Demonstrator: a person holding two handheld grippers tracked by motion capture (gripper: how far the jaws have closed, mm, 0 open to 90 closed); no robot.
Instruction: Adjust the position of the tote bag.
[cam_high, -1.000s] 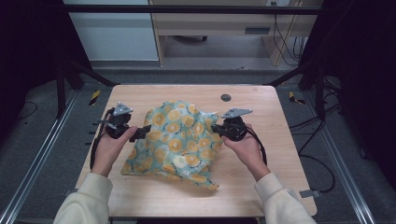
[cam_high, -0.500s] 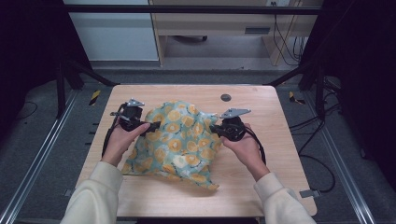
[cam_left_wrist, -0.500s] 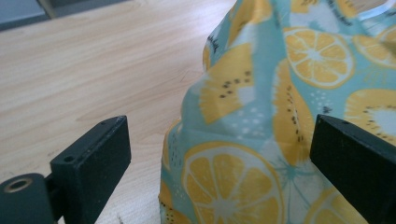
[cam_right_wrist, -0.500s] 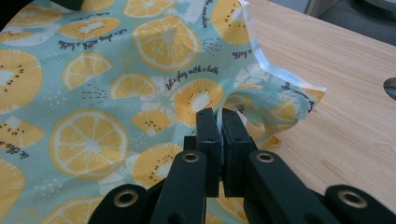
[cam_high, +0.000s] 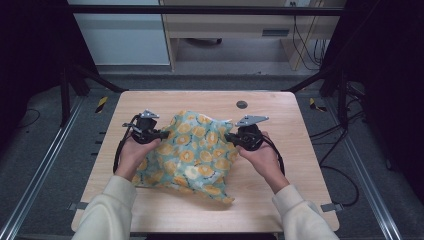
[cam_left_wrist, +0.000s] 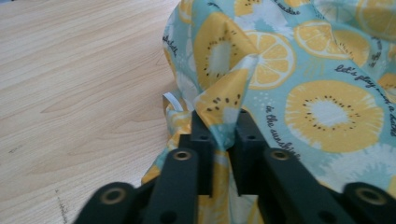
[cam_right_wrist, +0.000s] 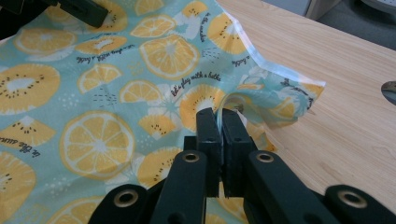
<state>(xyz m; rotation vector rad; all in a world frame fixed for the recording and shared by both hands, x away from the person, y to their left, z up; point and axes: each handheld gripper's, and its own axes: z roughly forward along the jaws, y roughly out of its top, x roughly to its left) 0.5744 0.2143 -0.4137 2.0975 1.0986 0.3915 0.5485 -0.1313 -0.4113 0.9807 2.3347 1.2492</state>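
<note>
A teal cloth (cam_high: 195, 155) printed with orange and kiwi slices lies rumpled in the middle of the wooden table (cam_high: 300, 200). My left gripper (cam_high: 165, 134) sits at the cloth's left edge. Its jaws have just been closing, and in the left gripper view they pinch a raised fold of the cloth (cam_left_wrist: 303, 70) at the left gripper (cam_left_wrist: 223, 123). My right gripper (cam_high: 229, 137) is at the cloth's right side. In the right gripper view, the right gripper (cam_right_wrist: 222, 116) is shut on a bunched hem of the cloth (cam_right_wrist: 102, 93).
A small dark round disc (cam_high: 242, 104) is set in the tabletop behind the cloth. Bare wood runs along the left, right and near sides. Black frame rails and cables surround the table on the floor.
My left hand has moved right and down onto the cloth's left edge, and its jaws have shut on a fold. The right hand and its grip have stayed put.
</note>
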